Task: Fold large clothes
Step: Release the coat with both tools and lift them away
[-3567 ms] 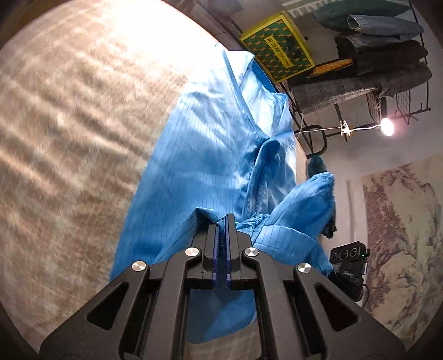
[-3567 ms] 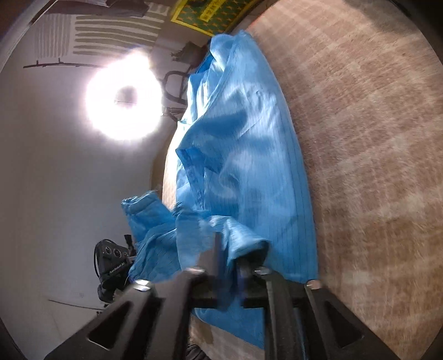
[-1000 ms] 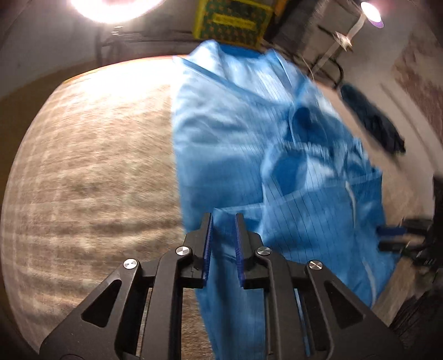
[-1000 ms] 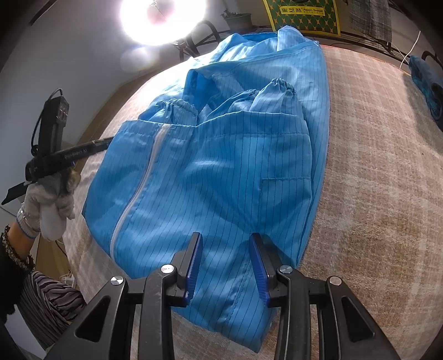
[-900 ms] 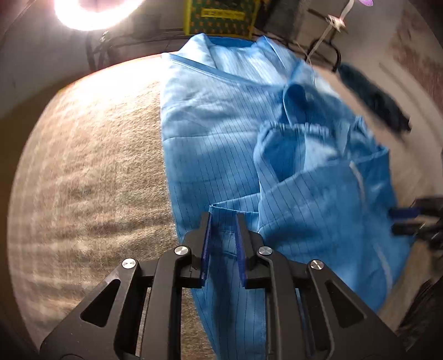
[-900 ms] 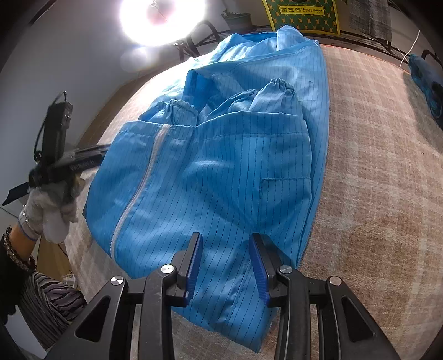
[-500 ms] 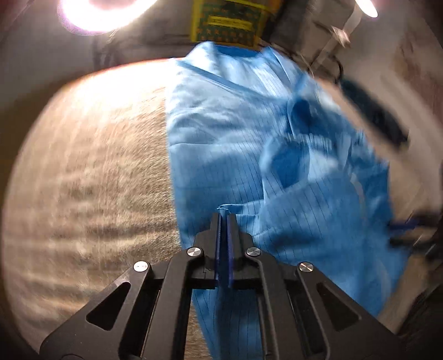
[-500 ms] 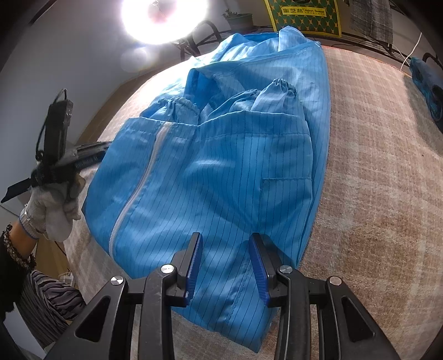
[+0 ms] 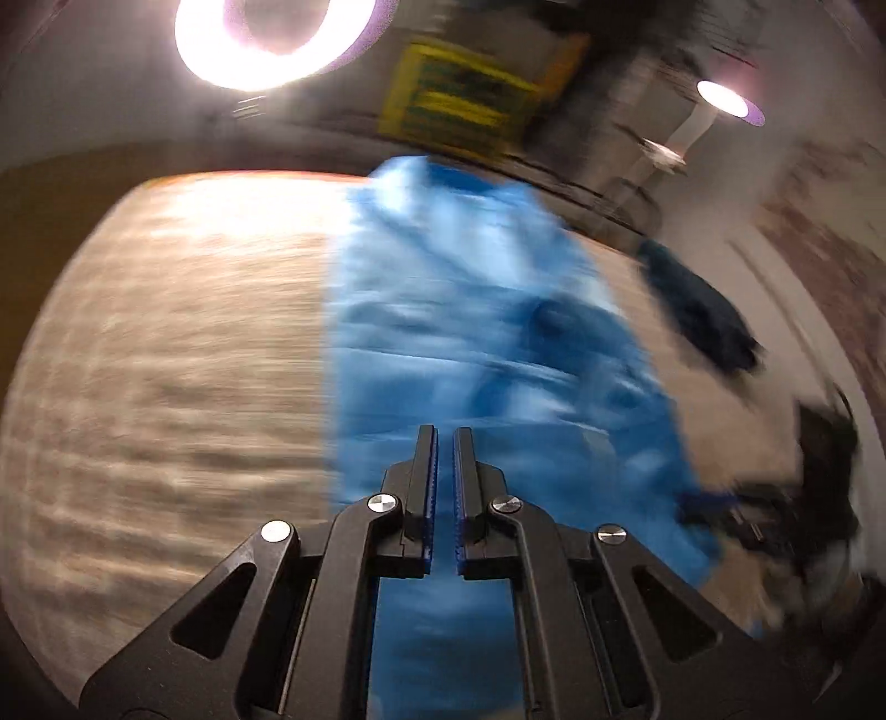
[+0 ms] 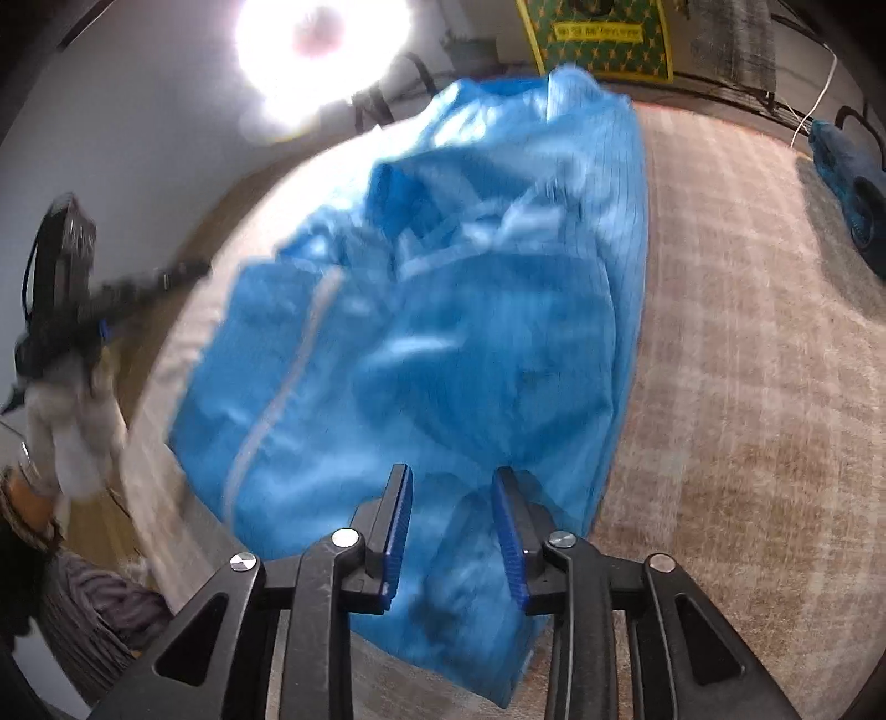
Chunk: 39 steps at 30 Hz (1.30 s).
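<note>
A large blue striped garment (image 10: 470,332) with a white zip lies on a beige checked cover (image 10: 747,387). In the left wrist view the blurred garment (image 9: 470,332) runs from under my left gripper (image 9: 444,435), which is shut on its edge with the pads almost touching. The same gripper (image 10: 205,268) shows at the garment's left side in the right wrist view, in a gloved hand (image 10: 66,421). My right gripper (image 10: 451,476) sits over the near hem. Its jaws are closing, with cloth between them and a gap left at each pad.
A dark blue cloth (image 10: 853,183) lies on the cover at the far right. Behind the cover stand a bright ring lamp (image 10: 315,50) and a yellow-green panel (image 10: 603,33). The cover (image 9: 166,360) is bare to the left of the garment.
My left gripper closed on the garment's edge and rose, so that side of the garment has lifted and rumpled. The right gripper's jaws have narrowed slightly in place.
</note>
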{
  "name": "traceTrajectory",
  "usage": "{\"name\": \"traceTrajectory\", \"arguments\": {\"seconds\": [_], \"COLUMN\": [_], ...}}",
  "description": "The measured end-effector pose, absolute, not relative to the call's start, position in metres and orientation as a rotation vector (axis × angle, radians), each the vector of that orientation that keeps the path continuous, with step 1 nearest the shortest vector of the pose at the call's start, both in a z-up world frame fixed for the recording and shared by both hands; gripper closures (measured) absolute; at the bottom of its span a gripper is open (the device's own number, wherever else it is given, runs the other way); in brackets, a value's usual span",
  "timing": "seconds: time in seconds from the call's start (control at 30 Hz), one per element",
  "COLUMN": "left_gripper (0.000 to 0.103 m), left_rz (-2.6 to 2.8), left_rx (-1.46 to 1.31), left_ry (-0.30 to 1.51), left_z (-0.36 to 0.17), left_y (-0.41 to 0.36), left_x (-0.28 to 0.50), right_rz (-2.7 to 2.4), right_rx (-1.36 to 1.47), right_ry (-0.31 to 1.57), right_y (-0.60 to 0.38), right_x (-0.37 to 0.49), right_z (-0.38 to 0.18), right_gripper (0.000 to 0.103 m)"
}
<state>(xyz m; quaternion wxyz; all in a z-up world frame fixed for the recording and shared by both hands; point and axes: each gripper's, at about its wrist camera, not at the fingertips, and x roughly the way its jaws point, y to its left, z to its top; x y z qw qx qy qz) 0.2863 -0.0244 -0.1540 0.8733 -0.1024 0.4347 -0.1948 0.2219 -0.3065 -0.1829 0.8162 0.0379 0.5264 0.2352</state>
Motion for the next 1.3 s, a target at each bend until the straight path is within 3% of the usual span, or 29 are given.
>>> {"name": "traceTrajectory", "arguments": {"seconds": [0.13, 0.27, 0.37, 0.4, 0.47, 0.5, 0.6, 0.83, 1.07, 1.3], "left_gripper": [0.102, 0.102, 0.102, 0.094, 0.09, 0.09, 0.09, 0.09, 0.091, 0.09], "left_rz": [-0.479, -0.378, -0.251, -0.249, -0.209, -0.181, -0.185, -0.35, -0.528, -0.541], "left_rx": [-0.095, 0.0, 0.13, 0.109, 0.109, 0.118, 0.034, -0.056, 0.034, 0.224], "left_ry": [0.947, 0.998, 0.995, 0.986, 0.976, 0.969, 0.963, 0.871, 0.925, 0.954], "left_z": [-0.163, -0.191, -0.211, -0.212, -0.211, -0.209, -0.198, -0.153, -0.166, -0.2], "left_y": [-0.07, -0.079, -0.072, -0.066, -0.057, -0.053, -0.038, -0.03, -0.09, -0.134], "left_x": [0.281, 0.291, 0.296, 0.296, 0.297, 0.297, 0.295, 0.26, 0.234, 0.237], "right_rz": [0.517, 0.474, 0.32, 0.3, 0.282, 0.238, 0.229, 0.417, 0.473, 0.291], "right_rx": [0.15, 0.167, 0.126, 0.145, 0.167, 0.132, 0.141, 0.145, 0.086, 0.007], "right_ry": [1.025, 1.05, 1.125, 1.137, 1.145, 1.147, 1.129, 0.906, 0.915, 1.11], "right_y": [-0.314, -0.315, -0.324, -0.33, -0.339, -0.341, -0.349, -0.333, -0.295, -0.306], "right_x": [0.224, 0.231, 0.237, 0.238, 0.238, 0.237, 0.234, 0.216, 0.221, 0.22], "right_z": [-0.164, -0.174, -0.192, -0.195, -0.194, -0.193, -0.188, -0.142, -0.149, -0.196], "right_gripper": [0.068, 0.068, 0.079, 0.087, 0.084, 0.077, 0.077, 0.064, 0.062, 0.072]}}
